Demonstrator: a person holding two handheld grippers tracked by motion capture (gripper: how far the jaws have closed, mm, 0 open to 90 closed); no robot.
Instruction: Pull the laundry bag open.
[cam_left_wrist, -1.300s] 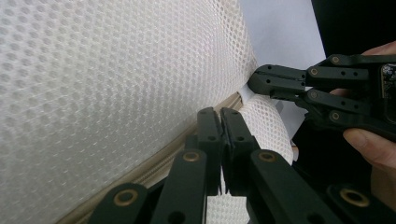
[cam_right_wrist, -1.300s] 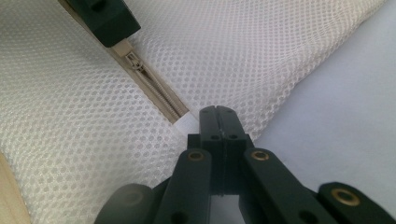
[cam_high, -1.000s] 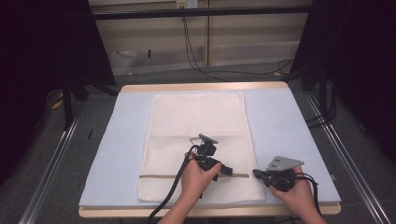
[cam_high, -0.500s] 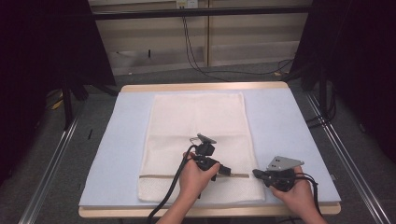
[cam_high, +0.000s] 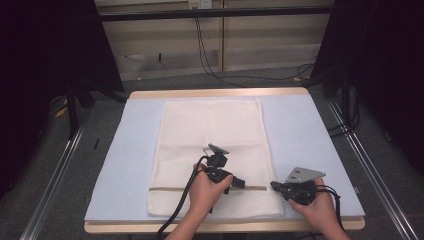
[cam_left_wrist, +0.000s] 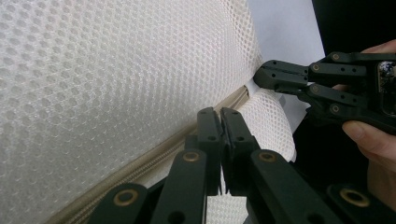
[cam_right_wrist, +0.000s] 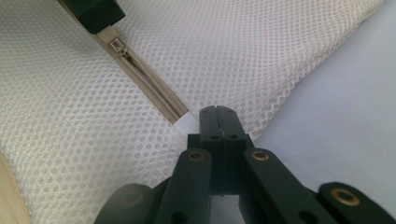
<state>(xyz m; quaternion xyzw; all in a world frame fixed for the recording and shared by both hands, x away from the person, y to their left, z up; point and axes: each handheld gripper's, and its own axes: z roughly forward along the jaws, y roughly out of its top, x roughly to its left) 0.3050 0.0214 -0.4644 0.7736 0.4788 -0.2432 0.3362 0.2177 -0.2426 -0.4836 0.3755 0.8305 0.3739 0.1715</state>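
While both hands rest at the near edge of the table (cam_high: 320, 97), each works at the beige zipper (cam_right_wrist: 154, 88) that runs left to right across the near part of a white mesh laundry bag (cam_high: 212, 135). The bag lies flat on a pale blue mat (cam_high: 300, 135) covering the tabletop, its long side running from near to far, roughly central. At the near right, the right gripper (cam_high: 274, 185) sits at the bag's right edge with its jaws clenched together; in the right gripper view its tips (cam_right_wrist: 218, 114) meet at the right end of the zipper, where a small white tab (cam_right_wrist: 184, 123) lies, and whether cloth is pinched between them cannot be told. To its left, over the bag, the left gripper (cam_high: 244, 184) points rightward along the zipper line, jaws likewise clenched. In the left gripper view its tips (cam_left_wrist: 220, 122) lie against the zipper tape, and the right gripper appears just beyond, at the bag's edge. In the right gripper view the zipper slider (cam_right_wrist: 119, 48) sits directly at the tip of the left gripper's jaws, touching or gripped; which cannot be confirmed. Between slider and tab the zipper teeth appear meshed. Cables (cam_high: 180, 210) trail from both grippers toward the near edge. Beyond the table's far edge, grey floor and a pale wall with hanging cables are visible
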